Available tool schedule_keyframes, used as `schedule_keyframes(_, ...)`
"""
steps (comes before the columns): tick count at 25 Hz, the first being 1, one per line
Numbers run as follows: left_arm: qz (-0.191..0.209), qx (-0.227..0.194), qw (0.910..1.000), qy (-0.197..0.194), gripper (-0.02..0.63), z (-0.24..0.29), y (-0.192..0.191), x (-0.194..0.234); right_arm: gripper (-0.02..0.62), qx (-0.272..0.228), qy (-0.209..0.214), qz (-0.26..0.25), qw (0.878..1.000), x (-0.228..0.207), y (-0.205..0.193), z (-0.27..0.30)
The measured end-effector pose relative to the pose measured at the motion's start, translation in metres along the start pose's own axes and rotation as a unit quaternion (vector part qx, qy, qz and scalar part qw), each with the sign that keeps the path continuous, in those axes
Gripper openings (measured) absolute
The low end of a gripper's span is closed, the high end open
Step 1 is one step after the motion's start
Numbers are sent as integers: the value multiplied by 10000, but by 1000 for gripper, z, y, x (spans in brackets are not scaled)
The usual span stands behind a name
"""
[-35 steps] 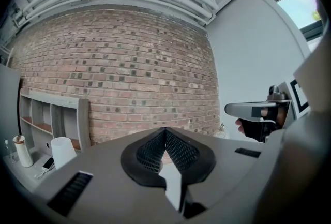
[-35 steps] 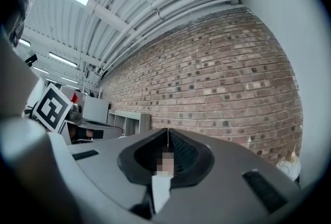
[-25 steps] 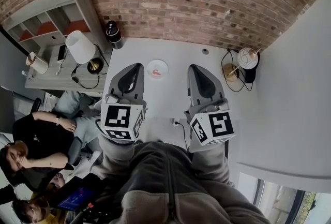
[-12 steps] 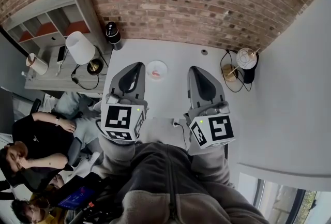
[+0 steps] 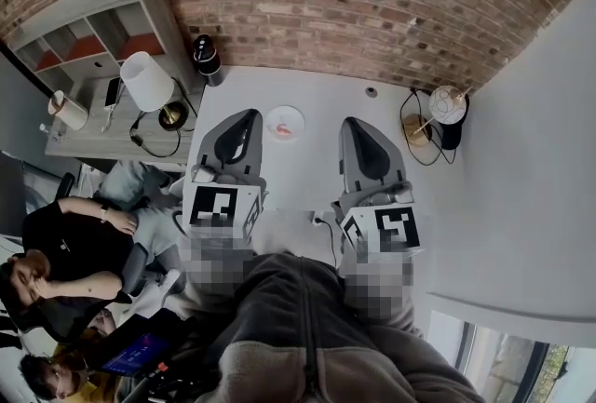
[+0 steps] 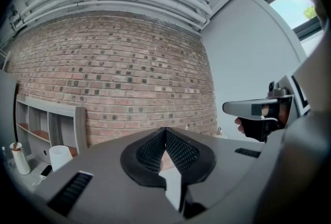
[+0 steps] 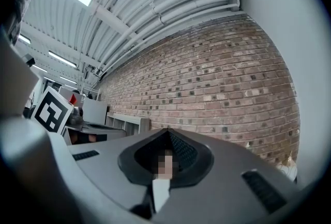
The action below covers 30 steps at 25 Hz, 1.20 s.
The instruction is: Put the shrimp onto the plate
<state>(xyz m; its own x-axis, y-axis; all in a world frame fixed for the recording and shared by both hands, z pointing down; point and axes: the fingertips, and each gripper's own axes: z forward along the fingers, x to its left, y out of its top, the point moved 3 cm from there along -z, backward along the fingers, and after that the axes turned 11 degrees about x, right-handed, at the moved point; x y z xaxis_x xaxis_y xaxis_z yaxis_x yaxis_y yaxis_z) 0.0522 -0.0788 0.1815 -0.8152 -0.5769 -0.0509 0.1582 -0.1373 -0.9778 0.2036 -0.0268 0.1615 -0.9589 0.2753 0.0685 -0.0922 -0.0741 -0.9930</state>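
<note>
A small white plate [image 5: 284, 115] sits on the white table [image 5: 307, 99] towards the brick wall. A pink-orange shrimp [image 5: 284, 126] lies on it. My left gripper [image 5: 246, 118] is held above the table just left of the plate, jaws shut with nothing between them. My right gripper [image 5: 355, 124] hovers to the plate's right, also shut and empty. Both point at the wall. In the left gripper view the left gripper [image 6: 165, 130] aims at brick, with the right gripper's body at the right edge. The right gripper [image 7: 166, 133] also faces brick. Neither gripper view shows the plate.
A black cylinder [image 5: 206, 60] stands at the table's back left corner. A white lamp [image 5: 146, 82] is on the side desk, a round lamp [image 5: 447, 105] at the back right. A cable [image 5: 326, 238] lies near the front edge. People sit at the left [image 5: 65, 252].
</note>
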Motion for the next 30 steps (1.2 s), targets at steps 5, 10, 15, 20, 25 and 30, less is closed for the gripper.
schedule_keyframes(5, -42, -64, 9999, 114, 5, 0, -2, 5, 0, 0, -43, -49, 10000, -1, -3, 2)
schedule_keyframes(10, -37, -8, 9999, 165, 5, 0, -7, 9, -2, 27, -58, -102, 9999, 1, -6, 4)
schedule_keyframes(15, -113, -11, 9997, 222, 5, -1, -10, 13, -2, 38, -32, -89, 9999, 3, -10, 5)
schedule_keyframes(20, -129, 110, 9996, 214, 5, 0, -14, 9, -2, 67, 24, -95, 9999, 6, -13, 3)
schedule_keyframes(25, -164, 268, 9993, 195, 5, 4, -21, 2, -2, 109, 53, -53, 9999, 5, -19, -1)
schedule_keyframes(30, -208, 366, 9990, 139, 5, 12, -30, 11, 0, 118, 44, -27, 9999, 10, -23, 10)
